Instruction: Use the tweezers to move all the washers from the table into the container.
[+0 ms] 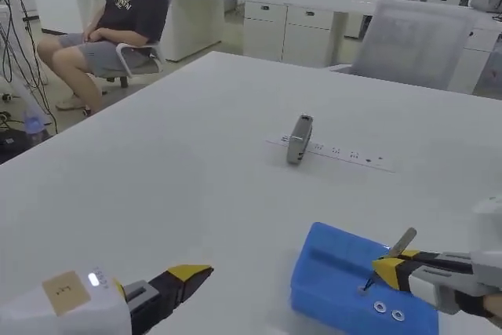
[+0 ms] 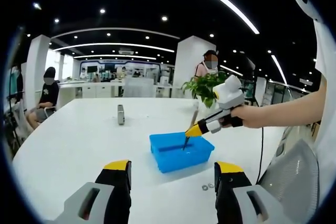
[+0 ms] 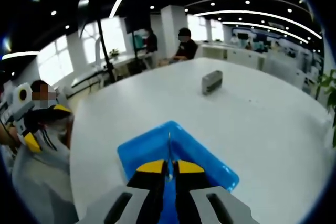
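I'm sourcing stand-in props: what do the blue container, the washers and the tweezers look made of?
Container: likely plastic, uniformly blue with a soft matte sheen. Washers: probably metal, small pale grey rings, too small to be sure. Tweezers in the right claw: metal-looking, silvery grey upper end with a dark tip.

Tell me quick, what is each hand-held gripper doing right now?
Left hand-held gripper: open, holding nothing.
Right hand-held gripper: closed on the tweezers.
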`<state>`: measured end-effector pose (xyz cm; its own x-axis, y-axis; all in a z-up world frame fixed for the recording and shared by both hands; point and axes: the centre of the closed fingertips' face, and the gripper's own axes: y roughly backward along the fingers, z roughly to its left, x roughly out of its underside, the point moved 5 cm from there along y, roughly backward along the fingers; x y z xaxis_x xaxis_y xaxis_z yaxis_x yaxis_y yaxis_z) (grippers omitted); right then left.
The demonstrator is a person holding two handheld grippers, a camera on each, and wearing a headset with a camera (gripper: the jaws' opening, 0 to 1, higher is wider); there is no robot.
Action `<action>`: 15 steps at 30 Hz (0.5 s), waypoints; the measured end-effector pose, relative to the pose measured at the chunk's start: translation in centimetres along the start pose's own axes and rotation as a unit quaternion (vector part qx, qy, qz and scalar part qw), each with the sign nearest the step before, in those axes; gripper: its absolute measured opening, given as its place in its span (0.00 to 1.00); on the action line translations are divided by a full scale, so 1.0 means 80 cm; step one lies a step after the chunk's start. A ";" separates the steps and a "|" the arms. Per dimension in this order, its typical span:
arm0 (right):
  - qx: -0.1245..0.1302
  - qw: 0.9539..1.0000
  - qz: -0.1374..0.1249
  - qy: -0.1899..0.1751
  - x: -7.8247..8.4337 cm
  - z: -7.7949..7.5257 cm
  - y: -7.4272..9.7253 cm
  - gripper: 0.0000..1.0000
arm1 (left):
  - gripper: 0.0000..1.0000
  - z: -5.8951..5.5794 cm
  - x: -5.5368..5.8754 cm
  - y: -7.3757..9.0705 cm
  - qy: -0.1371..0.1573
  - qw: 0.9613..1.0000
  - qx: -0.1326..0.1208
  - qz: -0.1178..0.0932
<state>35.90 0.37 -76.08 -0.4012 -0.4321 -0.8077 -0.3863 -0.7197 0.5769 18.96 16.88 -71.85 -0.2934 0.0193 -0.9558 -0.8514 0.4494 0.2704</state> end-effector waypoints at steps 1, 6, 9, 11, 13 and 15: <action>0.001 1.000 0.002 0.001 0.001 -0.001 -0.001 0.03 | 0.64 0.000 0.000 0.000 0.001 1.000 0.000 0.000; 0.002 1.000 0.011 0.002 0.004 -0.007 -0.006 0.03 | 0.64 0.001 -0.001 0.000 0.002 1.000 -0.001 -0.002; 0.002 1.000 0.014 0.001 0.005 -0.008 -0.012 0.03 | 0.64 0.001 -0.001 0.000 0.002 1.000 0.000 -0.002; 0.002 1.000 0.016 0.002 0.006 -0.008 -0.015 0.03 | 0.64 0.000 -0.001 0.000 0.001 1.000 0.000 -0.002; 0.000 1.000 0.019 0.003 0.007 -0.007 -0.017 0.03 | 0.64 0.000 -0.001 0.000 0.002 1.000 0.000 -0.002; 0.001 1.000 0.024 0.007 0.008 -0.007 -0.018 0.03 | 0.64 0.001 -0.001 0.001 0.002 1.000 0.000 -0.002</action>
<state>36.67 0.80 -77.47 -0.4076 -0.4731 -0.7811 -0.3685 -0.6974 0.6147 18.96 16.95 -71.80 -0.2913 0.0132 -0.9565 -0.8530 0.4490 0.2660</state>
